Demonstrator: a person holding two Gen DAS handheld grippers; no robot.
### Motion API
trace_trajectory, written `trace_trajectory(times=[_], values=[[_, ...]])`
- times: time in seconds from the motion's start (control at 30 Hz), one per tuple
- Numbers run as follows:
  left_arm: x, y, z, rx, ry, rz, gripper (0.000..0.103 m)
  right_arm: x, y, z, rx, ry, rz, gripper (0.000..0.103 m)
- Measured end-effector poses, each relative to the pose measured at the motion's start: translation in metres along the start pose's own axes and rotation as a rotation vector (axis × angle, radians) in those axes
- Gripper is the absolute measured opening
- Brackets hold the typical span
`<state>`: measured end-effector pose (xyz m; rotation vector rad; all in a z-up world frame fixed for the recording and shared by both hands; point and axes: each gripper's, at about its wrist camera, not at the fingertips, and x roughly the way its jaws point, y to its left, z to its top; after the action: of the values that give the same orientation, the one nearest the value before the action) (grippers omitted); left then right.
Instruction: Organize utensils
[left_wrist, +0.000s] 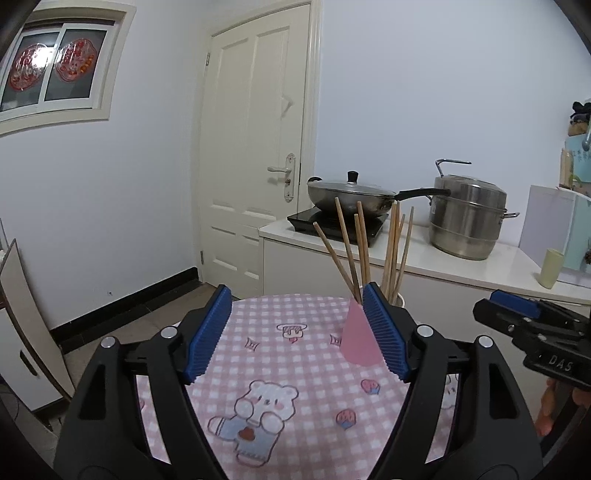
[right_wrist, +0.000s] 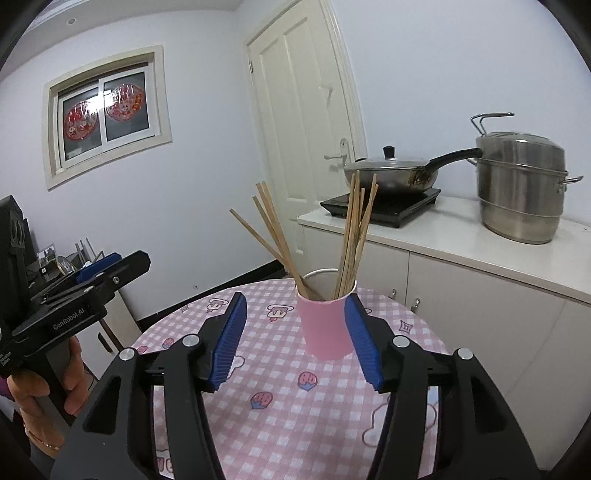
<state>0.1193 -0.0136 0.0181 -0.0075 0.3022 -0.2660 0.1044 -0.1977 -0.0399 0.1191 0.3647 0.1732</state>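
A pink cup (right_wrist: 325, 328), white inside, stands on the round table's pink checked cloth (right_wrist: 280, 417) and holds several wooden chopsticks (right_wrist: 351, 236) that fan out in two bunches. My right gripper (right_wrist: 295, 297) is open in front of the cup, its right pad (right_wrist: 364, 347) close beside the cup wall without pressing it. In the left wrist view the cup (left_wrist: 358, 339) is partly hidden behind the right pad (left_wrist: 384, 332) of my open left gripper (left_wrist: 297, 291), with the chopsticks (left_wrist: 347, 243) above. Nothing is held by either gripper.
Behind the table a white counter (right_wrist: 461, 236) carries an induction hob, a lidded wok (right_wrist: 391, 173) and a steel steamer pot (right_wrist: 521, 188). A green cup (left_wrist: 550, 267) stands on the counter. A closed door (left_wrist: 255, 147) is at the back. A person's hand (right_wrist: 33, 387) holds the left gripper's handle.
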Motion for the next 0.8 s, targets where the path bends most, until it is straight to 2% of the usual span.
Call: trace_trajectory(times=[0.23,0.43,0.63,0.8], values=[[-0.026,0.0,-0.012,0.001,-0.008,0.013,0.08,-0.026,0.012,-0.009,-0.012,-0.048,-0.003,0.056],[-0.055,-0.004,-0.015,0.021,-0.08,0.045,0.088,-0.041,0.026,-0.013,-0.037,-0.088,-0.015,0.06],[-0.073,-0.004,-0.019,0.005,-0.094,0.077,0.09,-0.057,0.038,-0.017,-0.064,-0.131,-0.025,0.064],[-0.083,-0.003,-0.02,-0.005,-0.118,0.124,0.09,-0.066,0.045,-0.019,-0.089,-0.169,-0.043,0.072]])
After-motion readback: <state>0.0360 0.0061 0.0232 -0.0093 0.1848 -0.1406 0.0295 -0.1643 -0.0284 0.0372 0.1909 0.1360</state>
